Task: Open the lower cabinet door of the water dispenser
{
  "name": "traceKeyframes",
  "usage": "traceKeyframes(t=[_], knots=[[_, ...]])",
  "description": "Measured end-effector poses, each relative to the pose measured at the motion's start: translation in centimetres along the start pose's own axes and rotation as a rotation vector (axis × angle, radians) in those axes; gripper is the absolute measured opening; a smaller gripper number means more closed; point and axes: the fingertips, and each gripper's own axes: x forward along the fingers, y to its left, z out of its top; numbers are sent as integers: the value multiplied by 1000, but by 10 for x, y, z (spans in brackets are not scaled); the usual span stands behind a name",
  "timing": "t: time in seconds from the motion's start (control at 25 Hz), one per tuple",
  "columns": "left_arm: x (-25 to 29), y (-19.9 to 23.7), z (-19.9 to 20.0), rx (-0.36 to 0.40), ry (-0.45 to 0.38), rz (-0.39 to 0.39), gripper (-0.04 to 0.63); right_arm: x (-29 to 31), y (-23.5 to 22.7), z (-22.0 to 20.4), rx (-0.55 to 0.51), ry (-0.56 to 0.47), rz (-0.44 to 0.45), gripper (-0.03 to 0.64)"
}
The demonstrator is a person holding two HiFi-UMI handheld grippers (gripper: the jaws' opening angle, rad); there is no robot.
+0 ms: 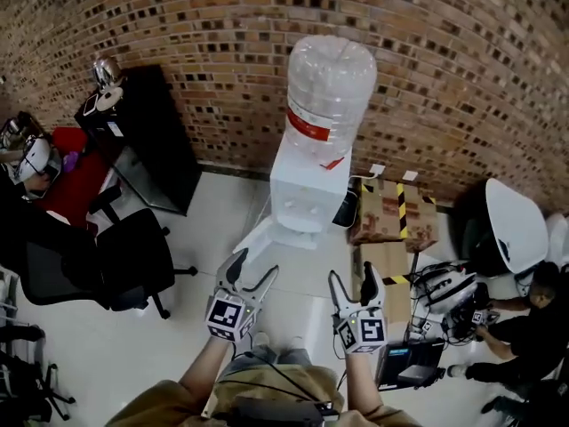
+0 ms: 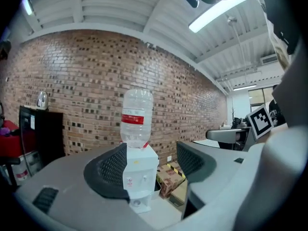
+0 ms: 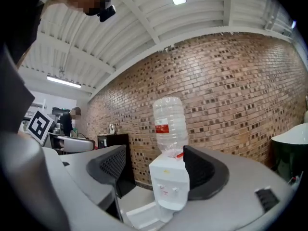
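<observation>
Nearest the lens, at the floor's near edge: left gripper [image 1: 253, 269] and right gripper [image 1: 354, 278], both held up and aimed at the water dispenser [image 1: 311, 181]. On the left, fingers [image 2: 113, 170] spread wide, holding nothing. On the right, fingers [image 3: 207, 172] likewise well apart and empty, with the dispenser seen far off through each gap.

Well apart from both grippers, at the far edge of the floor [image 1: 213, 207] against the brick wall [image 1: 222, 43]: white dispenser body topped by an inverted clear bottle [image 1: 329, 83]. At its base, lower cabinet door [image 1: 258, 238] apparently swung out already toward the floor's left side, judging by the white panel there.

Hazards, as judged:
- Knocking the projecting door on approach, through misreading of its reach.
- Rocking of the top-heavy bottle from a hard tug or a shove on the body.
- Snagging on the cardboard boxes [image 1: 391, 212] just beside the dispenser's right, or on the office chair [image 1: 124, 261] near the floor's left edge.

Writing:
- Red band label on the bottle, print too small to read.
- Small yellow dot and red marks near the taps, illegible.
- Yellow-and-black striped tape on the boxes.
- Black-and-white square markers on both grippers, no letters.
</observation>
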Motion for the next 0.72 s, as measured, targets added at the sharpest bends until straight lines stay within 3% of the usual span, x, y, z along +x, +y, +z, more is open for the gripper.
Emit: traceKeyframes(t=[0.2,0.48,0.72], knots=[[-18,-13,33,42,-52,-17,307,-16,23,32,5,-64,-12,393],[-31,-17,37,-13,-44,-35,307,-27,37,43,20,-70,-50,391],[-40,-24,37,-2,-53,-53,307,-42,46,40,27,-62,-63,390]])
